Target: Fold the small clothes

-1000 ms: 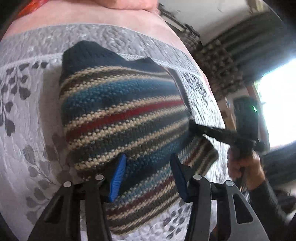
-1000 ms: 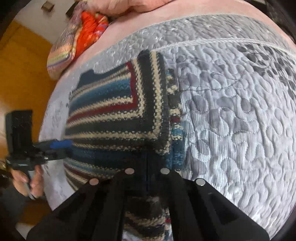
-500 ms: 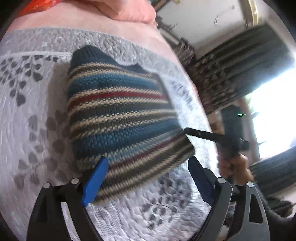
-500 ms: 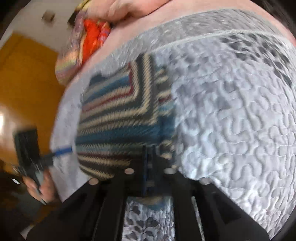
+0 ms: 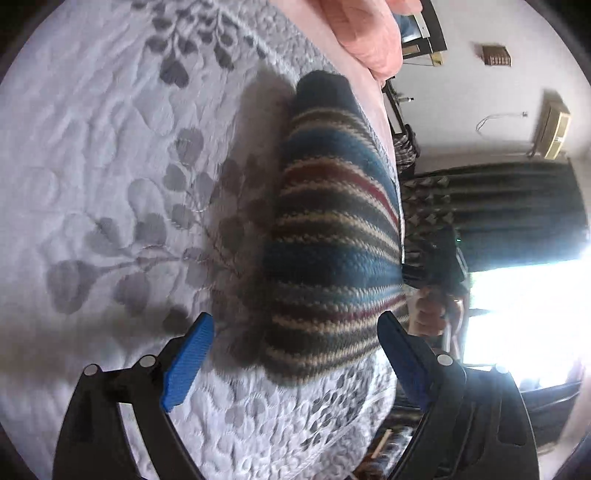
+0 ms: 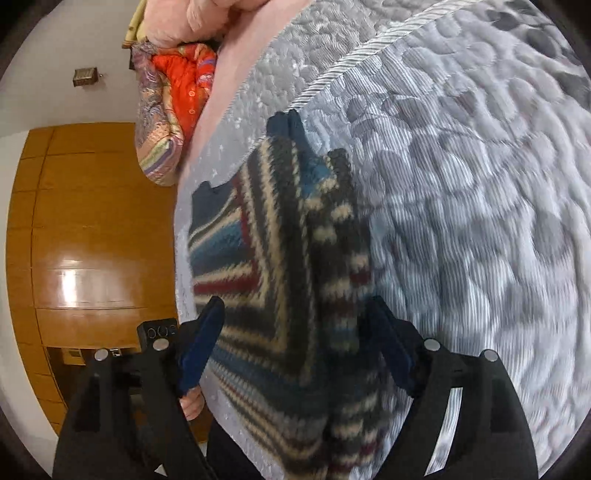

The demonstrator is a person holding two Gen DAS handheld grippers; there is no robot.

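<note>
Quilted bed (image 5: 110, 147), striped sweater (image 5: 332, 240), hand-held grippers agape

surface: bed, grey quilted bedspread (image 5: 110, 155) | on it: folded striped knit sweater (image 5: 332, 251), pink pillow (image 5: 365, 33)

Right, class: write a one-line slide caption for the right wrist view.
Open right hand-held gripper poised over a folded striped sweater on a grey quilted bedspread.

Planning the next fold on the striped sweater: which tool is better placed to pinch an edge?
Probably the right tool: its open jaws straddle the striped sweater. The left tool, also open, has only the sweater's corner between its fingers.
</note>
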